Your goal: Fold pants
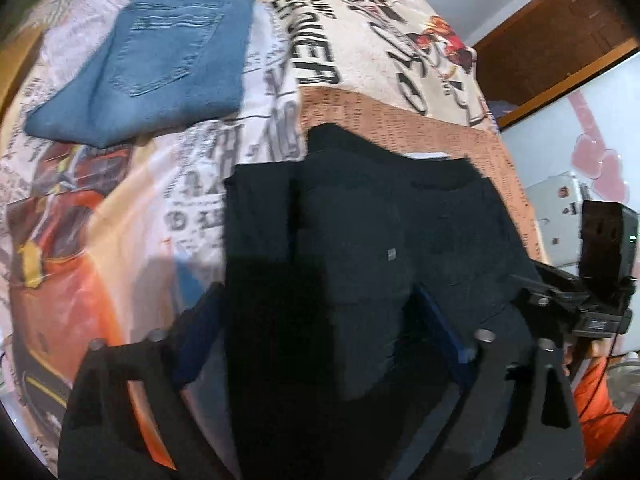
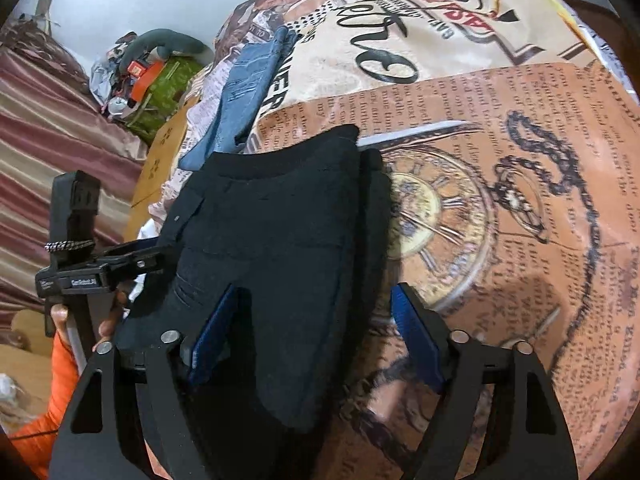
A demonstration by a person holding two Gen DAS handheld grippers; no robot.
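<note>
The black pants [image 1: 360,240] lay folded on the printed bedspread [image 1: 400,40], waist end away from both cameras. Only the left wrist view showed the back pocket of the folded blue jeans [image 1: 160,56], which lay flat farther up the bed, apart from the black pair. Only the right wrist view showed the pocket-watch print [image 2: 440,232] just beside the black pants and a striped curtain [image 2: 48,120] at the far left, with a heap of clutter [image 2: 148,76] behind the bed; there the jeans [image 2: 244,96] appeared edge-on.

The left gripper [image 1: 320,312] hung above the black pants with its blue-padded fingers spread wide, clasping nothing. The right gripper [image 2: 316,312] was likewise spread, one finger over the cloth and the other over the bedspread.

Each view caught the other gripper at its edge. An orange sleeve [image 2: 52,400] showed below the left gripper's handle.
</note>
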